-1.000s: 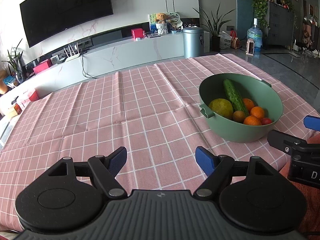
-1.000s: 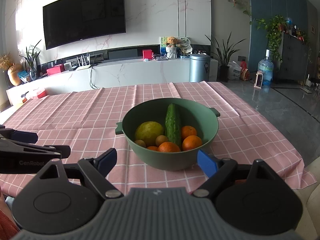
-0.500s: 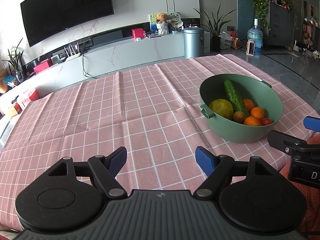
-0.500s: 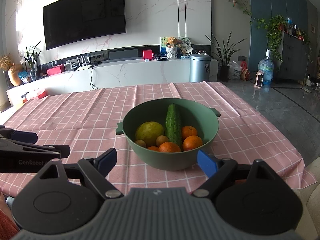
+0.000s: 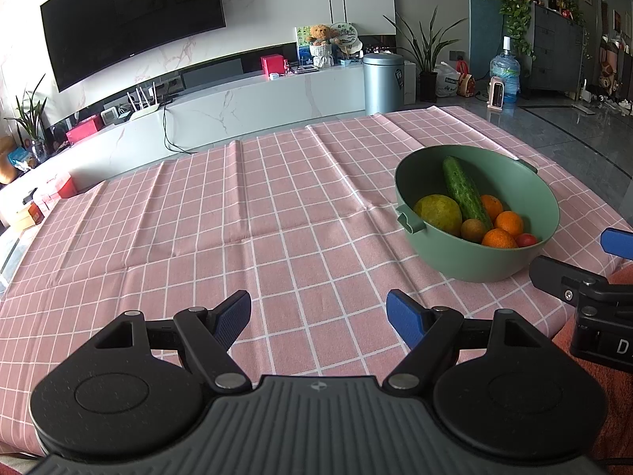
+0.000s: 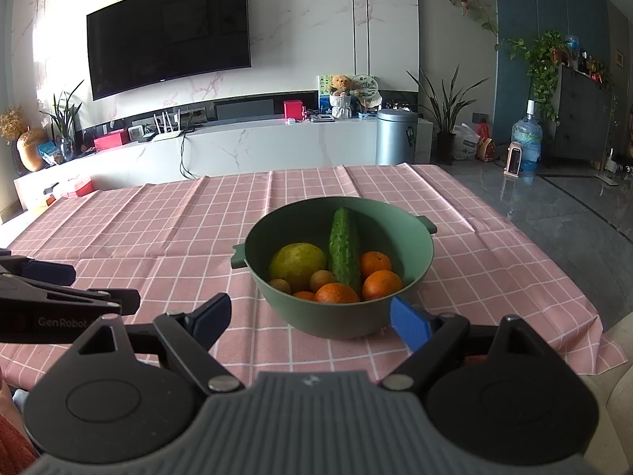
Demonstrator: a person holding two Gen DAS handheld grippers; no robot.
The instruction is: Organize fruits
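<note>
Green bowl [image 6: 415,245] of fruit, cucumber [image 6: 344,249]

Your left gripper [image 5: 318,314] hangs over the pink checked tablecloth [image 5: 221,213] with its blue-padded jaws spread wide and nothing between them. To your right sits the green bowl [image 5: 474,261], holding a cucumber [image 5: 461,192], a yellow-green citrus [image 5: 437,213], three oranges [image 5: 508,222], a small brown fruit [image 5: 472,230] and a red one [image 5: 526,240]. Your right gripper [image 5: 585,273] pokes in at the right edge, near the bowl.
</note>
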